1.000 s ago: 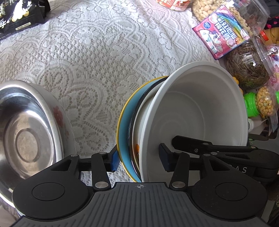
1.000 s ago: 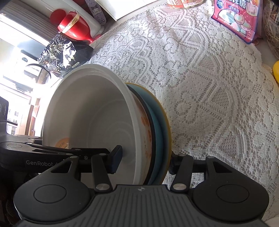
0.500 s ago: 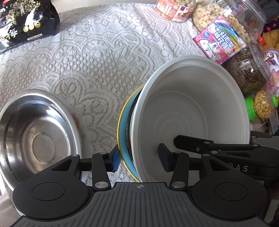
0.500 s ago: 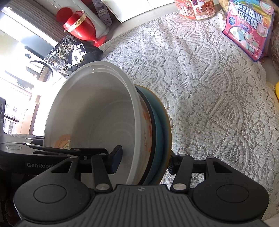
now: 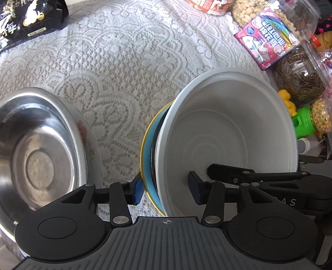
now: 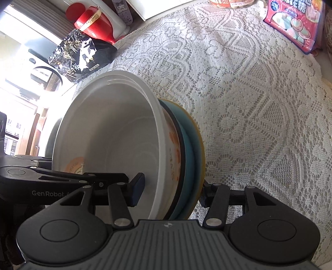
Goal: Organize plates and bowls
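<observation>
A white bowl [image 5: 226, 133] sits nested on a dark-rimmed plate [image 5: 154, 143] and a blue plate with a yellow rim [image 5: 148, 157], held as one tilted stack above the lace cloth. My left gripper [image 5: 166, 191] is shut on the stack's near edge, one pad under the blue plate and one inside the bowl. From the opposite side my right gripper [image 6: 171, 194] clamps the same white bowl [image 6: 108, 135] and blue plate [image 6: 189, 149] the same way. A steel bowl [image 5: 37, 155] rests on the table to the left of the stack.
A lace tablecloth [image 5: 124, 62] covers the table. Snack jars and a pink marshmallow bag [image 5: 267, 41] crowd the right edge, next to a green-lidded jar [image 5: 307, 122]. A black packet [image 5: 27, 18] lies at the far left, with a red container [image 6: 93, 22] beyond it.
Both views have shifted only slightly over the table. The stack sits between both pairs of pads just as before.
</observation>
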Action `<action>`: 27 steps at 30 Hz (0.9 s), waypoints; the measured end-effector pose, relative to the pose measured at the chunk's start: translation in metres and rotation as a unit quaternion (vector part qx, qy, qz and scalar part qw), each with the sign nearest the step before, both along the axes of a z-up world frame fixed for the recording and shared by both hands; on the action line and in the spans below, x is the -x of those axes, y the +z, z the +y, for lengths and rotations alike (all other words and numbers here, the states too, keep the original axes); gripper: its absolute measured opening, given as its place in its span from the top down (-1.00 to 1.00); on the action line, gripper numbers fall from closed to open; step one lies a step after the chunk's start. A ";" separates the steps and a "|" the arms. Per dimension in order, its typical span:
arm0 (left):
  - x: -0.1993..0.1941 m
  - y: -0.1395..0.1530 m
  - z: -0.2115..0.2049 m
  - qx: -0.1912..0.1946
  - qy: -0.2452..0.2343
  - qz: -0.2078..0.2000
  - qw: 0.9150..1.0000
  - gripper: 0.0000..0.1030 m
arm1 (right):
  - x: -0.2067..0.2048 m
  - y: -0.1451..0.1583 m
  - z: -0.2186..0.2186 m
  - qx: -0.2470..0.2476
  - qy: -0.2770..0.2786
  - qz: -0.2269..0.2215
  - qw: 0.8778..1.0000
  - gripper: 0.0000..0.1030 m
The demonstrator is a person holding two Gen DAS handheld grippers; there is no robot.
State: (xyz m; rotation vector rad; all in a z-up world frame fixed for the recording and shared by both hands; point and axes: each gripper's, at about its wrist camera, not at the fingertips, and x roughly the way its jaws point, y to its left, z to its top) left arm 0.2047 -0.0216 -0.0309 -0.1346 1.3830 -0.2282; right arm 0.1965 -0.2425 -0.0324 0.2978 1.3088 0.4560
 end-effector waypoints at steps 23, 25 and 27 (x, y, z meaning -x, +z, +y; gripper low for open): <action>-0.017 -0.005 -0.007 -0.006 0.036 0.016 0.999 -0.01 | -0.017 -0.004 -0.012 -0.016 -0.023 0.008 1.000 0.00; -0.016 -0.005 -0.007 -0.005 0.036 0.017 0.999 0.01 | -0.016 -0.004 -0.011 -0.014 -0.025 0.008 1.000 0.00; -0.016 -0.005 -0.007 -0.005 0.038 0.019 0.999 0.01 | -0.016 -0.004 -0.011 -0.013 -0.034 0.012 0.999 0.01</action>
